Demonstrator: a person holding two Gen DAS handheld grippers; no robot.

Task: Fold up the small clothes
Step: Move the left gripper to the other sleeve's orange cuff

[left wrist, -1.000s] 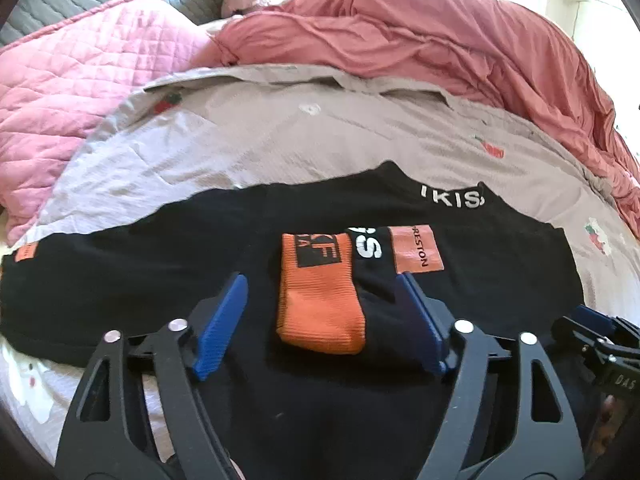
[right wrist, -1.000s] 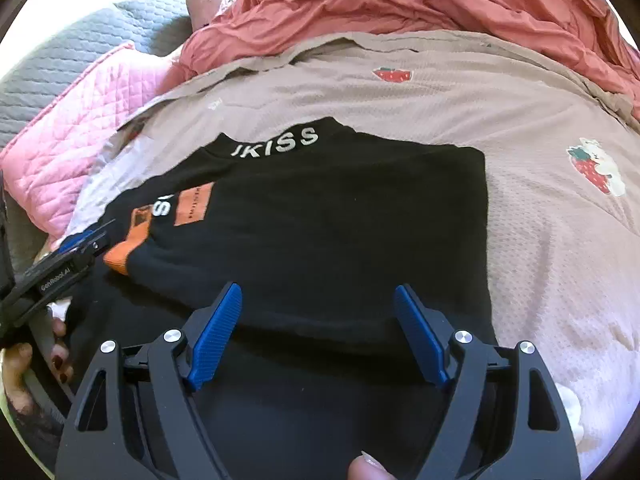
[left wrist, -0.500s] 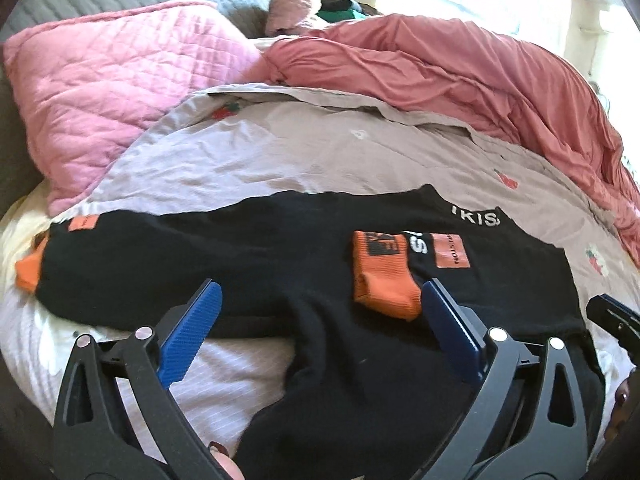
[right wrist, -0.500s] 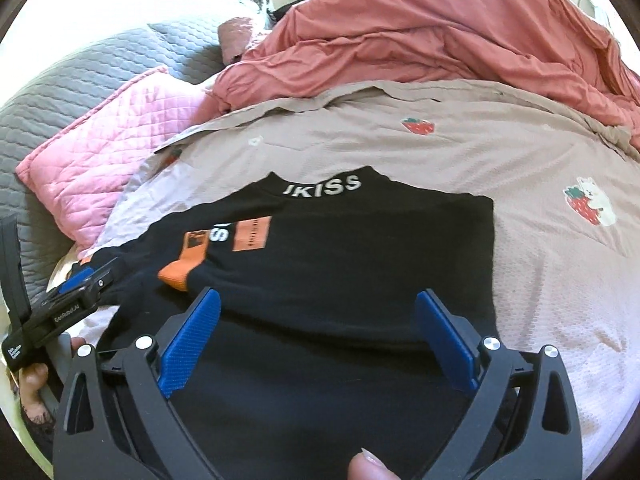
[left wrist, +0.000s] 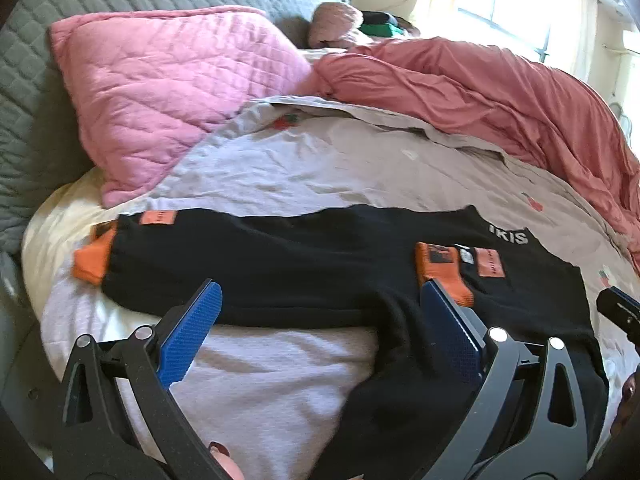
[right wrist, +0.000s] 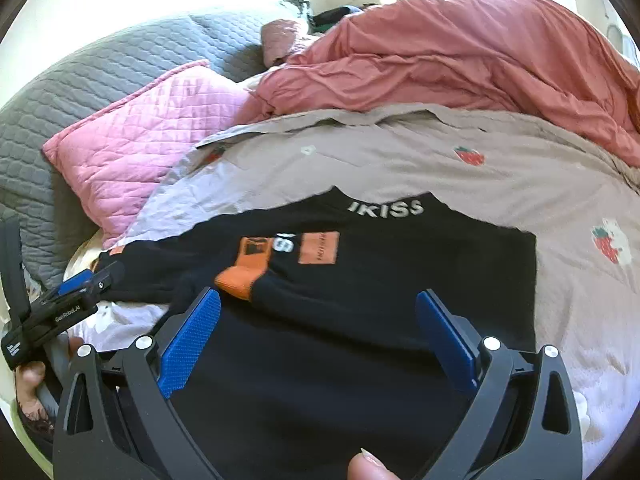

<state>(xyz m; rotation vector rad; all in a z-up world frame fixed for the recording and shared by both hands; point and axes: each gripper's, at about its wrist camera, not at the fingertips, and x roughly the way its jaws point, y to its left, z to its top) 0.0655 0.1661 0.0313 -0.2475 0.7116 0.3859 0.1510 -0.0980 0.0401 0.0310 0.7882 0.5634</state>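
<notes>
A black long-sleeved top (left wrist: 304, 272) with orange cuffs lies flat on the bed. Its right sleeve is folded across the chest, its orange cuff (left wrist: 440, 276) near the collar lettering (right wrist: 386, 208). The left sleeve stretches out to the left, ending in an orange cuff (left wrist: 92, 260). My left gripper (left wrist: 320, 332) is open and empty above the top's lower left edge. My right gripper (right wrist: 320, 340) is open and empty above the top's body (right wrist: 400, 288). The left gripper also shows in the right wrist view (right wrist: 76, 292).
The top lies on a grey-beige sheet with strawberry prints (right wrist: 468, 156). A pink quilted pillow (left wrist: 168, 92) sits at the back left against a grey quilted headboard (right wrist: 100, 76). A bunched red-pink duvet (right wrist: 460, 60) fills the back right.
Both grippers have drawn back and up from the top; the left one has also shifted left, so the stretched-out left sleeve and its cuff are now in view. Both stay open.
</notes>
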